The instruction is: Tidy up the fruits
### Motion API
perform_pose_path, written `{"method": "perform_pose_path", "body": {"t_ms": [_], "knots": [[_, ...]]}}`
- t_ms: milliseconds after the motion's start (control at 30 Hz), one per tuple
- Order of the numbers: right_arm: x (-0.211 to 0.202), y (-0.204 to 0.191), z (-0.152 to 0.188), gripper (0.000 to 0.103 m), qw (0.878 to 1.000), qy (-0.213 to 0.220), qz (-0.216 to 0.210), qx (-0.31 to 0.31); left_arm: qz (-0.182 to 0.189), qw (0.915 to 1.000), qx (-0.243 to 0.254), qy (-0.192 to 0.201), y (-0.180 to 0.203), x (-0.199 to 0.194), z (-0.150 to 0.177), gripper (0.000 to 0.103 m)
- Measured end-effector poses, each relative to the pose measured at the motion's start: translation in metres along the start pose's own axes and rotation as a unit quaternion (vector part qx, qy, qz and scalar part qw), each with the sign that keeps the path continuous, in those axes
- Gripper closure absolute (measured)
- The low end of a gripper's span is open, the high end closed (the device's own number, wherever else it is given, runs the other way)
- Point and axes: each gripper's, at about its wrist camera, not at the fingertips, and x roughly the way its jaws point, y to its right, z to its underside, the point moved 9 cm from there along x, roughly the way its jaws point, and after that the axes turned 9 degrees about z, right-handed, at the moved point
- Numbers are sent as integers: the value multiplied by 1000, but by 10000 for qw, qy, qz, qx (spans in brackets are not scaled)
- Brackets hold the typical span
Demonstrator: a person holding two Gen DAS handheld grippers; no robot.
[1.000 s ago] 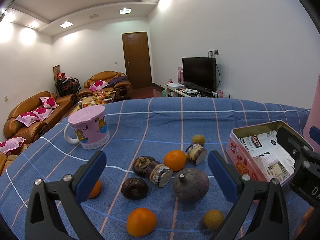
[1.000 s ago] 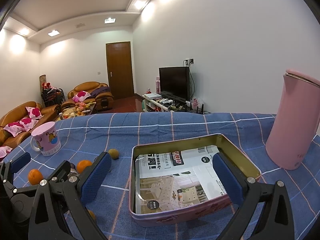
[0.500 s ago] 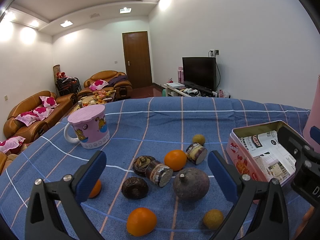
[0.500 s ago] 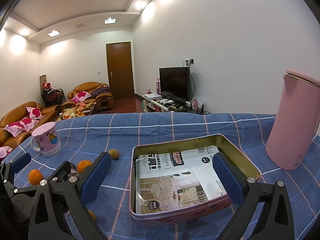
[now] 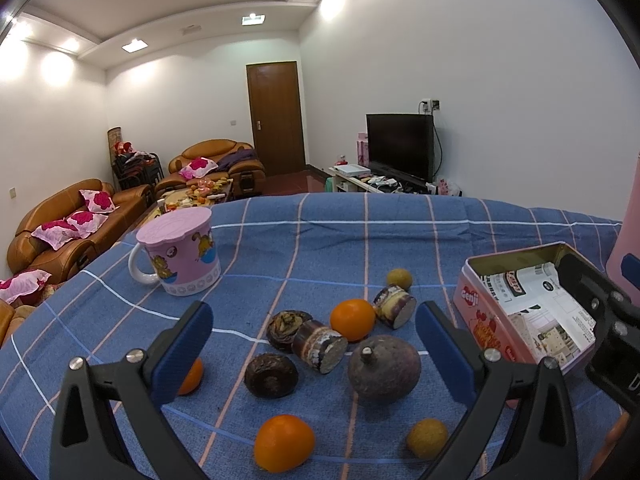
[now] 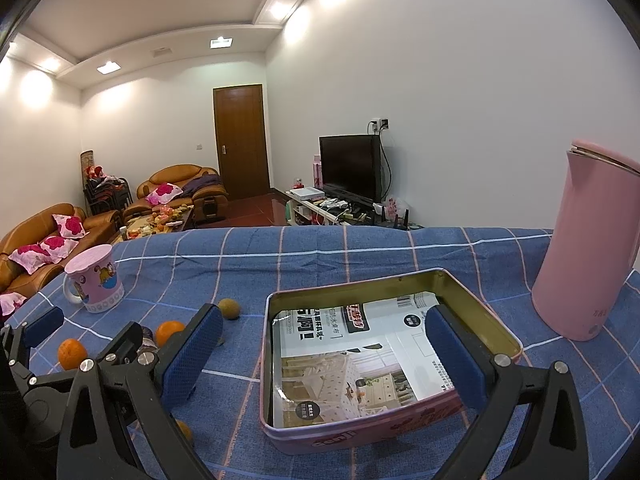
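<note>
Fruits lie on the blue checked tablecloth. A large purple fruit, oranges, dark round fruits and small yellow fruits sit in front of my left gripper, which is open and empty above them. A pink tin lined with printed paper sits under my right gripper, which is open and empty. The tin also shows in the left wrist view.
A pink lidded mug stands at the back left. A tall pink kettle stands right of the tin. The table's far edge drops to a living room with sofas and a TV.
</note>
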Motion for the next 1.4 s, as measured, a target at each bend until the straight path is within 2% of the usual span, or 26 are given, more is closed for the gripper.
{"method": "perform_pose_path", "body": {"t_ms": [333,567,633,833,900,1133,1233,1267,1300,1400], "knots": [[0,-1,0,1,10000,-9,-79,-27,-6,9999,-73,-87,-4,2,7,0],[-3,-14,1,2,9990,2,-381,-221,-111,9997,-97,-187,-13,-6,13,0],[-2,-21,3,4,9981,-62,-557,-261,-174,9996,-67,-189,-16,-11,15,0],[0,-43,17,30,9922,-396,-1057,-529,-387,9988,-31,-307,-35,-25,25,0],[1,-53,24,38,9886,-536,-1237,-674,-446,9984,0,-345,-44,-32,30,0],[-9,-103,61,41,9633,-1073,-1945,-1506,-344,9966,-77,-744,-66,-42,52,0],[-6,-114,80,44,9535,-1422,-2017,-1730,-280,9954,-5,-917,-69,-42,60,0],[-2,-115,86,51,9504,-1582,-2001,-1778,-287,9950,38,-961,-68,-43,62,0],[0,-115,89,52,9487,-1683,-2017,-1757,-283,9945,83,-1009,-68,-42,64,0],[7,-111,100,53,9413,-2062,-2078,-1683,-190,9932,140,-1143,-63,-38,67,1]]}}
